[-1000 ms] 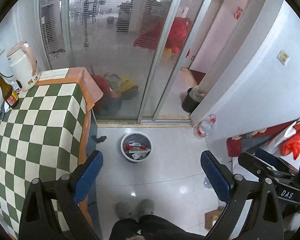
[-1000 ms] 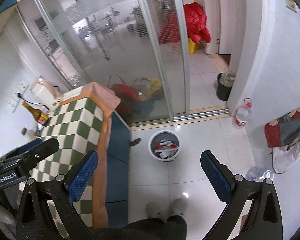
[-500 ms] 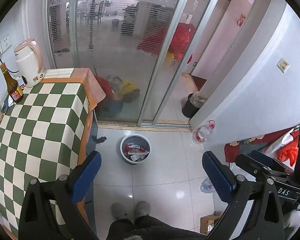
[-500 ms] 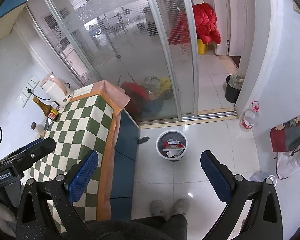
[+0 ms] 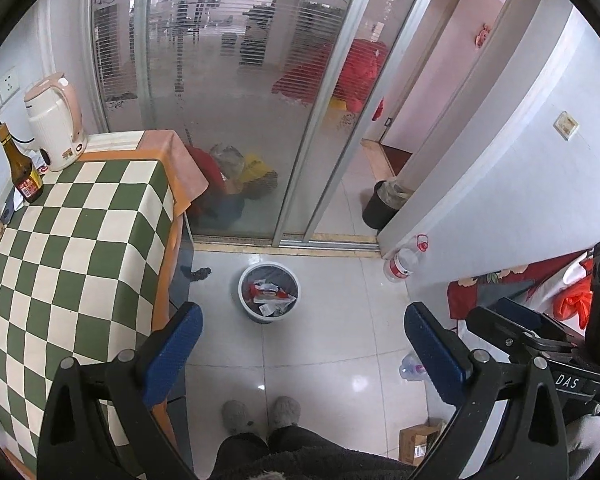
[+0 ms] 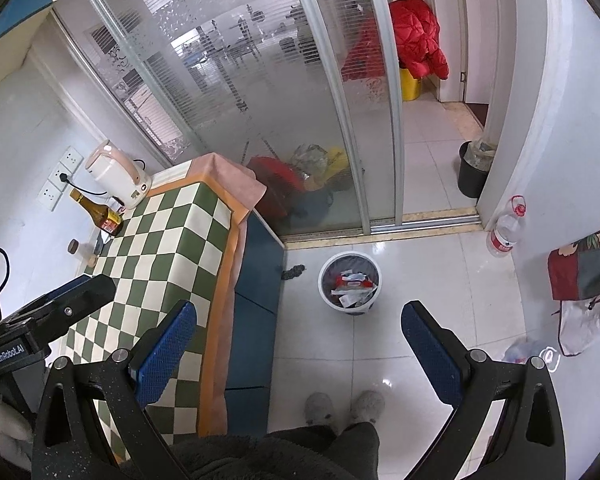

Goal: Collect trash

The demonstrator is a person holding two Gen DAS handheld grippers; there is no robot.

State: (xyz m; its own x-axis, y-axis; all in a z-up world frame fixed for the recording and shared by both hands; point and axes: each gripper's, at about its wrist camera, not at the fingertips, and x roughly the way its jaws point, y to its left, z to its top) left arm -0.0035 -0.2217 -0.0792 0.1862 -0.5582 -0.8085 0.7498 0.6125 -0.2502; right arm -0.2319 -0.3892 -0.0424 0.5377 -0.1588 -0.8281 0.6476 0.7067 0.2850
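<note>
A white trash bin [image 5: 241, 289] [image 6: 321, 280] stands on the tiled floor, holding red and white wrappers. My left gripper [image 5: 300, 346] hangs high above the floor, open, with nothing between its blue pads. My right gripper [image 6: 298, 344] is also open and empty at about the same height. A dark scrap [image 5: 198, 273] [image 6: 294, 271] lies on the floor left of the bin. A crushed clear bottle [image 5: 411, 366] [image 6: 526, 349] lies on the floor to the right. A small cardboard box [image 5: 416, 442] sits near the person's feet.
A table with a green checked cloth [image 5: 72, 240] [image 6: 160, 248] carries a kettle [image 5: 54, 120] and a brown bottle [image 5: 22, 172]. A sliding glass door [image 5: 228, 100] closes the back. A clear bottle [image 5: 401, 266] stands by the wall, a black bin [image 5: 382, 204] beyond the doorway. Slippered feet [image 5: 260, 416] stand below.
Both grippers have risen and tilted up, so the bin looks smaller and farther and more of the table and door shows. Both stay open and empty.
</note>
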